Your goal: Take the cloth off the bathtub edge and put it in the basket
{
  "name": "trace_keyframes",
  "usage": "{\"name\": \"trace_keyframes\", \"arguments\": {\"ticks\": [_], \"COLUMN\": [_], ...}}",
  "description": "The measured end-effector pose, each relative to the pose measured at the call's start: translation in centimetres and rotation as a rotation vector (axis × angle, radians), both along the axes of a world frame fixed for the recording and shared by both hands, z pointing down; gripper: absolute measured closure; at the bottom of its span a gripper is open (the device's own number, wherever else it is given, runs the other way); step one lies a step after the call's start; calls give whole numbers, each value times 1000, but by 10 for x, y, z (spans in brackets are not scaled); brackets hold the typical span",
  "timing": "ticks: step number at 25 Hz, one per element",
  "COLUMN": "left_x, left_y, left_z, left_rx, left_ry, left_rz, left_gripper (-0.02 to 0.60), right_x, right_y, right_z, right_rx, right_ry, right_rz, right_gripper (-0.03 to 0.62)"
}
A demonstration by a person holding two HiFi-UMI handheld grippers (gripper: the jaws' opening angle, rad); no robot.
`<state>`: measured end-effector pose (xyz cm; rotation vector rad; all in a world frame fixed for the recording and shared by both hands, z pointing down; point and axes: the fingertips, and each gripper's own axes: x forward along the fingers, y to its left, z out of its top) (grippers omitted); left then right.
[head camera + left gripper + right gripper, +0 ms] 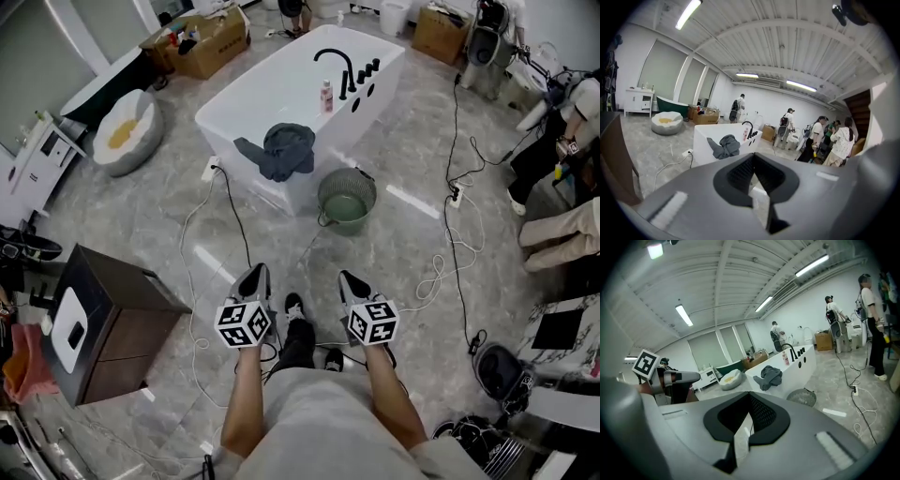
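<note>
A dark grey cloth (283, 150) hangs crumpled over the near edge of the white bathtub (281, 89). The same cloth (724, 145) shows in the left gripper view and the cloth (769, 376) in the right gripper view. A round green mesh basket (347, 200) stands on the floor just right of the tub's near corner; the basket (802, 396) is also in the right gripper view. My left gripper (253, 277) and right gripper (352, 281) are both shut and empty, held side by side well short of the tub.
A dark wooden cabinet (103, 323) stands at my left. Cables (450, 234) trail over the marble floor. A beanbag (127, 131) and cardboard boxes (206, 42) lie beyond the tub. Several people (815, 140) stand at the right side of the room.
</note>
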<state>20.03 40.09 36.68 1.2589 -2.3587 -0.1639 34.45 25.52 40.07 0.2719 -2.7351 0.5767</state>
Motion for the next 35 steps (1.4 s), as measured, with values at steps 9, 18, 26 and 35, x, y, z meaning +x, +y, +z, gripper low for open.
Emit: {"name": "trace_keyframes", "arguments": {"ticks": [9, 18, 26, 35], "left_x": [-104, -182, -229, -242], "left_y": [-48, -65, -63, -81], "left_z": [4, 13, 24, 67], "left_rx": [27, 93, 59, -20], "left_ry": [50, 120, 121, 203], "left_rz": [25, 75, 82, 83], "left_gripper": [523, 523, 523, 522], "right_x": [-86, -166, -202, -198], "right_y": [-37, -43, -64, -109], "right_z": [12, 23, 18, 47], "right_rx": [6, 14, 19, -10], "right_ry": [69, 129, 132, 204], "right_rz": [35, 24, 84, 112], "right_gripper": [594, 594, 594, 594]}}
